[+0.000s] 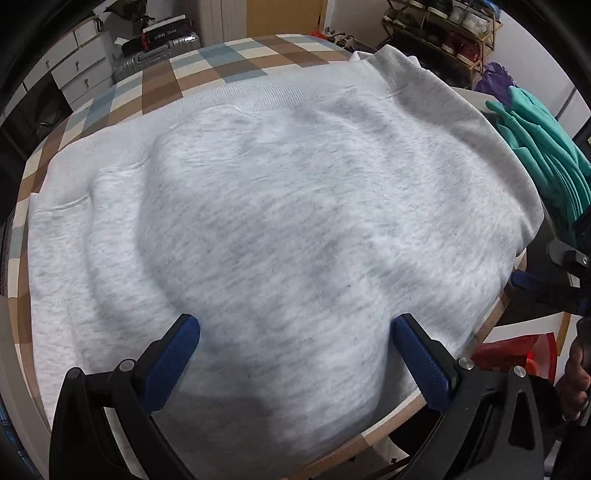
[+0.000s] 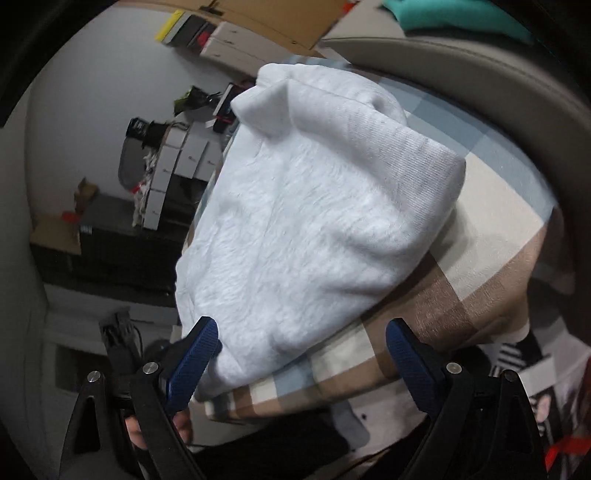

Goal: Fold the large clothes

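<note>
A large light-grey sweatshirt (image 1: 280,206) lies spread over the checkered table (image 1: 173,81), its ribbed collar at the far right corner. My left gripper (image 1: 295,328) points steeply down over the sweatshirt's near part, jaws wide open, with only flat cloth below. Off the table's right edge, my right gripper's blue fingers (image 1: 535,286) show. In the right wrist view the picture is rolled. The sweatshirt (image 2: 317,206) bulges in folds on the table (image 2: 461,266). My right gripper (image 2: 303,332) is open around its near corner, and the pads do not press the cloth.
A stack of teal garments (image 1: 543,155) sits just past the table's right side. A shoe rack (image 1: 443,33), a silver suitcase (image 1: 159,55) and white drawers (image 1: 81,66) stand behind. A red bag (image 1: 517,354) lies below the table edge. A hand (image 1: 576,373) shows at the right.
</note>
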Action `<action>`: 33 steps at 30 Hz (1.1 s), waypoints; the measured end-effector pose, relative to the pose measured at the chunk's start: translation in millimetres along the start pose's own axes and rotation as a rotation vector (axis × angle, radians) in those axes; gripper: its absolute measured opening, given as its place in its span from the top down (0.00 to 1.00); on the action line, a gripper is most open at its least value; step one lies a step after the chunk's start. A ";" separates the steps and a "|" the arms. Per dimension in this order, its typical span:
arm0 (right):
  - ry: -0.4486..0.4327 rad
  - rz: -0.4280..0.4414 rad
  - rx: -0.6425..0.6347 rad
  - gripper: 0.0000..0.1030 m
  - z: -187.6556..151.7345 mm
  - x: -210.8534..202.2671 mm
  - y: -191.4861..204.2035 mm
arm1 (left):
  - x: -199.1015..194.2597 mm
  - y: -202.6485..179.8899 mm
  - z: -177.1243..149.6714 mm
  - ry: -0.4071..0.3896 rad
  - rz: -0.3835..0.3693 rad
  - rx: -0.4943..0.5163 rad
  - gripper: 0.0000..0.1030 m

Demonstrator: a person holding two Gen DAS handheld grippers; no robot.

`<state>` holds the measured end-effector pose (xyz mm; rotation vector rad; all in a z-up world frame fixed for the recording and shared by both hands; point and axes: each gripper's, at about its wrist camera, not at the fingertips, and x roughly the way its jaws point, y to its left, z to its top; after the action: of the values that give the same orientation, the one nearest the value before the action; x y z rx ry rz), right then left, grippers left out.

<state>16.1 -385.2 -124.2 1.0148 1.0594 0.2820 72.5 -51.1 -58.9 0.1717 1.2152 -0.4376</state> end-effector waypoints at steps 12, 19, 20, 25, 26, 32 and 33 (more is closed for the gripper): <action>-0.085 -0.168 -0.021 0.16 23.1 46.5 34.6 | 3.7 5.6 1.9 0.005 -0.032 -0.004 0.01; -0.230 -0.166 -0.192 0.73 8.9 31.1 60.4 | 2.5 4.4 -1.6 -0.007 -0.025 -0.013 0.01; -0.256 -0.144 -0.256 0.73 4.1 27.8 74.3 | 2.5 4.3 -1.2 -0.006 -0.025 -0.012 0.01; -0.275 -0.125 -0.439 0.58 -11.4 37.1 109.8 | 3.4 4.8 0.5 -0.004 -0.029 -0.013 0.01; -0.278 -0.154 -0.396 0.53 -8.2 38.6 105.0 | 3.4 4.8 0.7 -0.006 -0.026 -0.011 0.01; -0.223 -0.308 -0.164 0.51 14.3 46.8 55.8 | 3.5 5.1 0.6 -0.003 -0.029 -0.008 0.01; -0.231 -0.296 -0.140 0.50 17.4 46.8 52.1 | 3.4 5.4 0.8 -0.002 -0.030 -0.008 0.01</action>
<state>67.3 -337.1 -108.1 0.7341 0.9499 -0.0032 76.4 -47.3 -62.4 0.1462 1.2192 -0.4591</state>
